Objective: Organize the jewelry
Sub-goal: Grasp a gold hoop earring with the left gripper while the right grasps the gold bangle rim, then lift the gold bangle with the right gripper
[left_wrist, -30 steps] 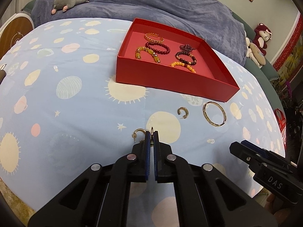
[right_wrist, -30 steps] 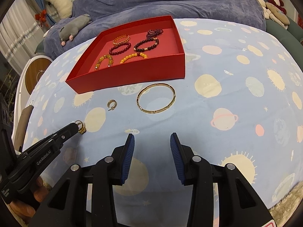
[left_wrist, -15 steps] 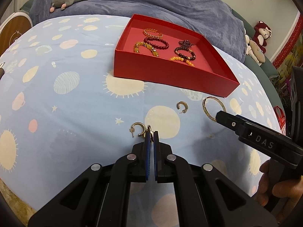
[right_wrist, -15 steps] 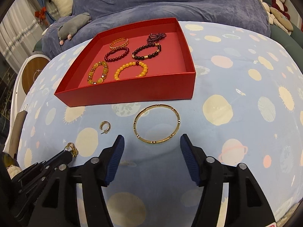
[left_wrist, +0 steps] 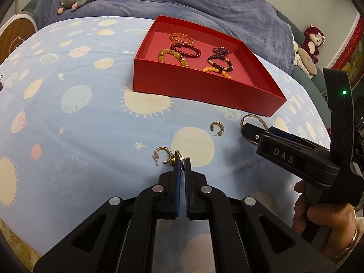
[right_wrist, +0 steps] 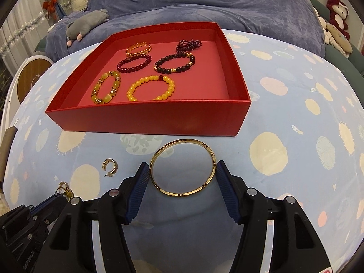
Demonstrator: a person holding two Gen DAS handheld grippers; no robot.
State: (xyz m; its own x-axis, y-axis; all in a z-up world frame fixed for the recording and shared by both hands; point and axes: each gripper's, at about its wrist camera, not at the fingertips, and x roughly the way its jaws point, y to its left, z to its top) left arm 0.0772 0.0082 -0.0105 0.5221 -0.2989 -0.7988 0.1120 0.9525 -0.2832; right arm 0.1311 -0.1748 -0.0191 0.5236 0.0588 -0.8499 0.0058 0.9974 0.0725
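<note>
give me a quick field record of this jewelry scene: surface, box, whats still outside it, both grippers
surface: light blue cloth with sun and planet print
box: open red cardboard box holding six beaded and chain bracelets
outside box: thin gold bangle, gold hoop earring, second gold hoop earring, small gold ring cluster
left gripper: shut on the small gold ring cluster
right gripper: jaws closing, either side of the bangle, pads not visibly pressing it
</note>
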